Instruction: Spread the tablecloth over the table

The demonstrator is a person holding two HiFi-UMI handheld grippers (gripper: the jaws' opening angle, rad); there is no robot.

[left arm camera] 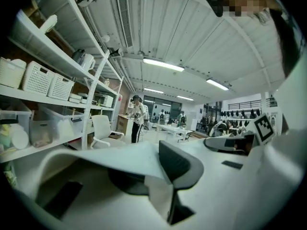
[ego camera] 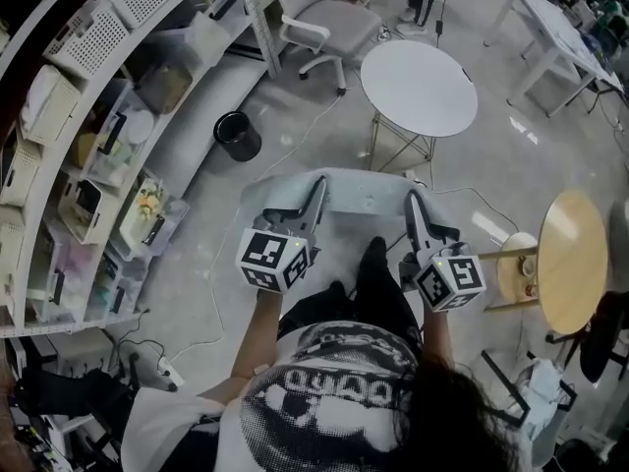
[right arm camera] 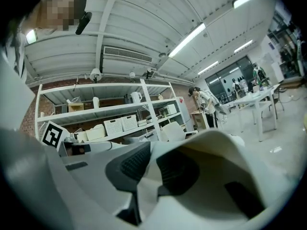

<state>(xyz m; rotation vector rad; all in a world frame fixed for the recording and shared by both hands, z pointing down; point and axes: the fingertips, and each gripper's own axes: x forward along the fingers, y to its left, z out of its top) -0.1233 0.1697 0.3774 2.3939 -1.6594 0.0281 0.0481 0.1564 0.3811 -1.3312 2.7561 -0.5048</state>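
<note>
Left gripper (ego camera: 314, 197) and right gripper (ego camera: 414, 207) each clamp the cloth (ego camera: 362, 193), stretched crosswise at frame centre. White table (ego camera: 418, 87) lies above, nearer the right gripper.

Light: bright ceiling strips (left arm camera: 163, 64) overhead, pretty even
Head view: kinda dim, corners go dark
Gripper views: heavy fisheye, black rims
Focus: close-up stuff soft, far room sharper
Glare: small shine on floor (ego camera: 521, 126)

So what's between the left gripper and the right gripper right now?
The tablecloth spans from the left gripper to the right gripper, each shut on its edge; the head view shows it.
</note>
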